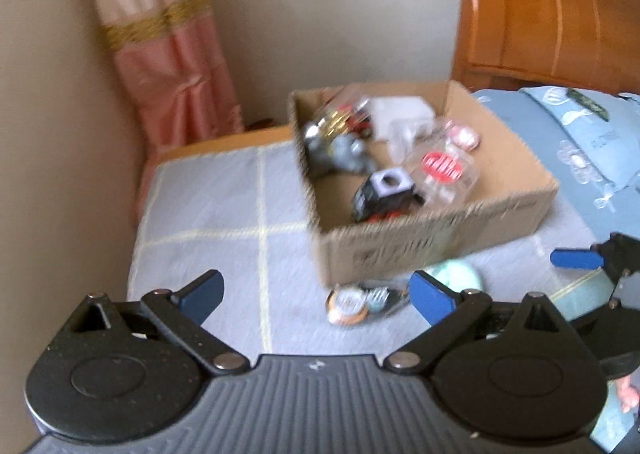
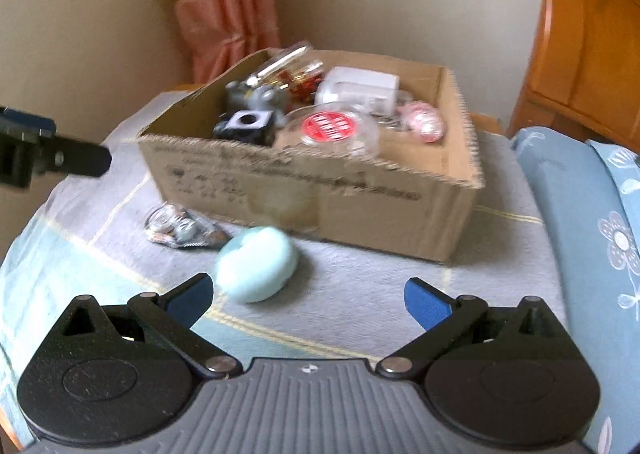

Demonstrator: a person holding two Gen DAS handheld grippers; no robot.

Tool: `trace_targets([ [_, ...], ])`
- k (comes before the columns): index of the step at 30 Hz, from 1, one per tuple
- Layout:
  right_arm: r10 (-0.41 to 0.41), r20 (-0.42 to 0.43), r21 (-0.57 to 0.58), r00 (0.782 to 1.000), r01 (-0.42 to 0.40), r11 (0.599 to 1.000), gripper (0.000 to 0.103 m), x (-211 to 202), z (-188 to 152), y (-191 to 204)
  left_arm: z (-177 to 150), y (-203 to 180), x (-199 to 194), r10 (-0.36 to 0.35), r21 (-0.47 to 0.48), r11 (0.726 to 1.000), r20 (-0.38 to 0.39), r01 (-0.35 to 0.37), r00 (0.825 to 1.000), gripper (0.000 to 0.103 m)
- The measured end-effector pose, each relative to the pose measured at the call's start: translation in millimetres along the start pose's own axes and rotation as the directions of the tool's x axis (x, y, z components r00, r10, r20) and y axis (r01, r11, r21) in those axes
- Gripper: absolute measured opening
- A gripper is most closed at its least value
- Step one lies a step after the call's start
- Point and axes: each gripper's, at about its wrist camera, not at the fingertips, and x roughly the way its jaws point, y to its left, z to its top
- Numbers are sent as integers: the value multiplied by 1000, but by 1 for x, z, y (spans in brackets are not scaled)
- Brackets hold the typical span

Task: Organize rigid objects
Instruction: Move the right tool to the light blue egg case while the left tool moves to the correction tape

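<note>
Rough-edged corrugated cardboard box (image 2: 360, 206), open-topped

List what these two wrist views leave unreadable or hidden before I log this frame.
- Printing on the cardboard box front wall: motion blur smears it in both views.
- Clear packet beside the box: blurred in both views, so its small contents are unidentifiable.
- Mint-green round case: the left wrist view half hides it behind a blue finger and the box corner.
- Items deep in the box: overlapped and blurred.
</note>
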Motion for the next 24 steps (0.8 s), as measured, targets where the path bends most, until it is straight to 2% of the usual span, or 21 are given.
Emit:
trace_targets([
  [4, 7, -3, -44, 1000, -7, 999, 103, 15, 1, 16, -24, 8, 0, 53, -65, 997, 18, -52, 998, 99],
  [13, -75, -40, -61, 996, 72, 996, 103, 55, 7, 33, -51, 16, 9, 53, -119, 991, -11, -53, 999, 99],
  [24, -103, -61, 57, 993, 107, 993, 103, 51, 2, -6, -59, 9, 20, 17, -129, 991, -46, -23, 999, 99],
])
